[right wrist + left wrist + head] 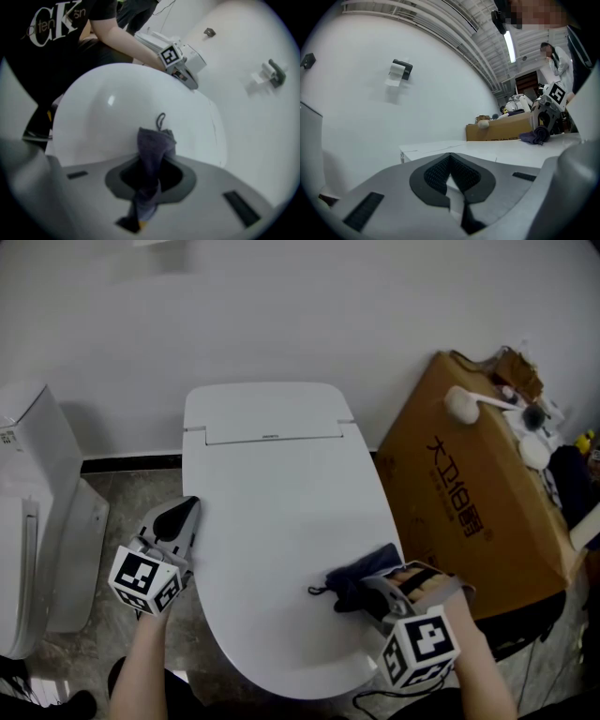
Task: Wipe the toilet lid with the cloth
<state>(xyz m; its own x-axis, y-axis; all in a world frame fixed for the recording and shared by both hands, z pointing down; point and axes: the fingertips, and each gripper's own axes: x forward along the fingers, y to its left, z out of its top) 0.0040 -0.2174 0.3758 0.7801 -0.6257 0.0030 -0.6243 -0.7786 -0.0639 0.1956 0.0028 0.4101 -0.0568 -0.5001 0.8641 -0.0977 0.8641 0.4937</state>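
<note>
**Asker:** What is in view, from left to right?

**Describer:** The white toilet lid [281,493] is shut and fills the middle. At its left edge sits the person's left gripper [190,506]. Its fingers [433,176] are pressed together with nothing between them. Whether the tip touches the lid cannot be told. On the front right part of the lid lies the dark cloth [361,576], bunched into a narrow strip. The right gripper [373,589] has its fingers [176,176] clamped on one end of the cloth. The free end trails onto the lid, with a small loop at its tip. Just right of the lid stands a cardboard box [469,507].

**Asker:** How would the wiping be done well from here?

**Describer:** Most of the lid looks unwiped. Bunched as it is, the cloth would clean only a thin line, so the right gripper should probably tilt low and press it flat. Overlapping strokes from the lid's front right toward its left edge, then back toward the hinge end, would cover the curve. A firm pinch matters, because the glossy surface may drag the cloth loose. The left gripper should stay off the lid's left edge.
</note>
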